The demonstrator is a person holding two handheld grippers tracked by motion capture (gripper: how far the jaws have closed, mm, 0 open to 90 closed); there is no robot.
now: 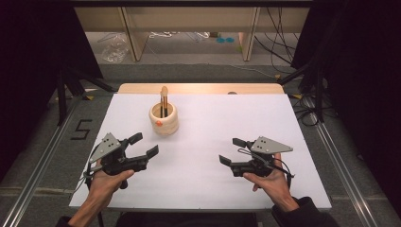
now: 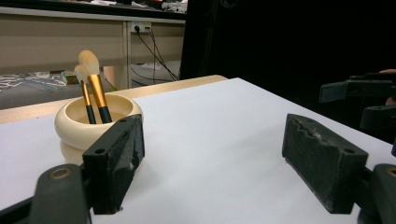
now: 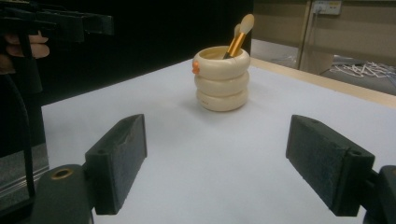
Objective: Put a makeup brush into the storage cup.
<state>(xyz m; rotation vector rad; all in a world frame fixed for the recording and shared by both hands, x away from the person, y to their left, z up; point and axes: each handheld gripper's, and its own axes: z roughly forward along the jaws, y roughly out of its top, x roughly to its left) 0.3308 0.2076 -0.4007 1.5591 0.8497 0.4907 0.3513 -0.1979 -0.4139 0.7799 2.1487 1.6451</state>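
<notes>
**Inspector:** Start with the cup. Where is it?

**Operator:** I see the cup [image 1: 164, 119], cream with a ringed wall, standing upright on the white table [image 1: 213, 137], toward the far edge and left of centre. Two brushes [image 1: 163, 100] stand in it, handles down, heads up. Their long axis runs near vertical, leaning slightly in the right gripper view.

**Inspector:** And your grippers, measured from that cup?

**Operator:** The left gripper [image 1: 143, 145] sits near the cup, on my side of it and a little to the left; the cup lies ahead of it, just past its left jaw in its own view. The right gripper [image 1: 231, 150] is well apart from the cup, which lies ahead and to its left. Both have jaws spread wide and hold nothing.

**Inspector:** Which hand would you send?

**Operator:** My judgement: the left, being nearer. The brush heads rise above the rim, so I would come in above the cup and close across the handles.
</notes>
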